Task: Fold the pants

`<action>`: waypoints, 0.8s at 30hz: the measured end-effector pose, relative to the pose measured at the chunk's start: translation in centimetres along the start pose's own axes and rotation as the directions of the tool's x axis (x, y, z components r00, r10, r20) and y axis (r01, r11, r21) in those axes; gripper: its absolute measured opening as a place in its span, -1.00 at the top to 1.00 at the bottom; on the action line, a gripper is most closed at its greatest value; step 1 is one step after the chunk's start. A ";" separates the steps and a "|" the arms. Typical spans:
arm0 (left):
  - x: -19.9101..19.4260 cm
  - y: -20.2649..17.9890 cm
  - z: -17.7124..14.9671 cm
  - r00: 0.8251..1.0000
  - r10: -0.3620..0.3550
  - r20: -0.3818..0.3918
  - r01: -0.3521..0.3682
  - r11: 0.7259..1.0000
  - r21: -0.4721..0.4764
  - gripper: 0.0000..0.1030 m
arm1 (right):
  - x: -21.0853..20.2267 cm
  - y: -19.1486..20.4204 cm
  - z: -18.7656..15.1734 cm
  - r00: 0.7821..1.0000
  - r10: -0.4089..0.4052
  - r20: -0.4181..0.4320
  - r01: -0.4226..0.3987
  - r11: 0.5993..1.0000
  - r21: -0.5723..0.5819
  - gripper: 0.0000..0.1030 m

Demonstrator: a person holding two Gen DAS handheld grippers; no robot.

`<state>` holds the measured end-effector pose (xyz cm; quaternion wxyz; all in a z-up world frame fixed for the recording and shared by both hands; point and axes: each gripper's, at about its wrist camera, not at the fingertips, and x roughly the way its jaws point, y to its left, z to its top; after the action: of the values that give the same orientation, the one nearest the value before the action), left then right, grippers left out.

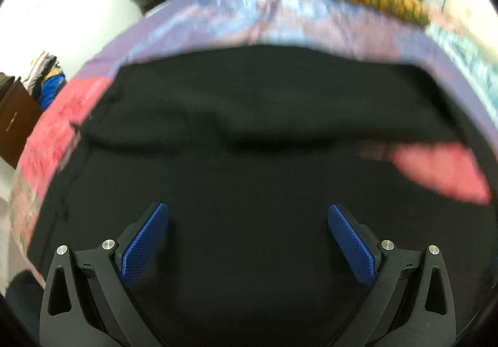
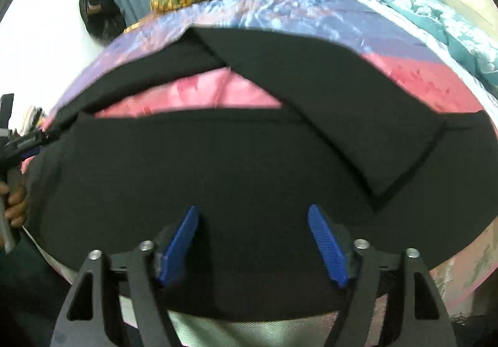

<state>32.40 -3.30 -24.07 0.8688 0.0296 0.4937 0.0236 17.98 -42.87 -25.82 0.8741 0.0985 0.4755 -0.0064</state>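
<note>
Both the left gripper [image 1: 249,216] and right gripper [image 2: 253,219] hover spread, empty, over black pants [image 2: 218,166] (one leg folded across) on a patchwork bedspread [image 2: 311,4].

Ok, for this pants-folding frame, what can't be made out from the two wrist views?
- Left wrist view: motion blur hides the creases and fold lines of the black pants.
- Right wrist view: the left gripper is cut off by the picture's left edge; its tips meet a pants corner, but a grip cannot be confirmed.
- Right wrist view: the pants' near edge is covered by the right gripper.
- Both views: the bedspread under the pants is hidden.
</note>
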 end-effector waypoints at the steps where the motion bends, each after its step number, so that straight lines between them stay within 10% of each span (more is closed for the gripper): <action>1: 0.9 0.1 -0.7 1.000 -0.008 -0.024 0.008 1.000 -0.004 -0.99 | 0.0 0.3 -0.2 1.000 -0.004 0.012 0.004 1.000 -0.023 -0.73; 3: 0.7 0.7 -1.2 0.999 -0.043 0.028 0.044 0.999 -0.029 -0.99 | 0.4 1.0 -0.7 1.000 -0.004 0.007 0.004 0.998 -0.057 -1.00; 24: 1.2 0.2 -1.7 0.998 -0.025 0.058 0.025 1.000 -0.006 -0.99 | -0.8 1.4 -1.1 0.996 0.007 0.087 -0.008 1.000 0.013 -0.99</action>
<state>31.57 -2.95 -25.98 0.8832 0.0211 0.4684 0.0137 16.78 -41.41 -25.46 0.8935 0.1056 0.4364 -0.0106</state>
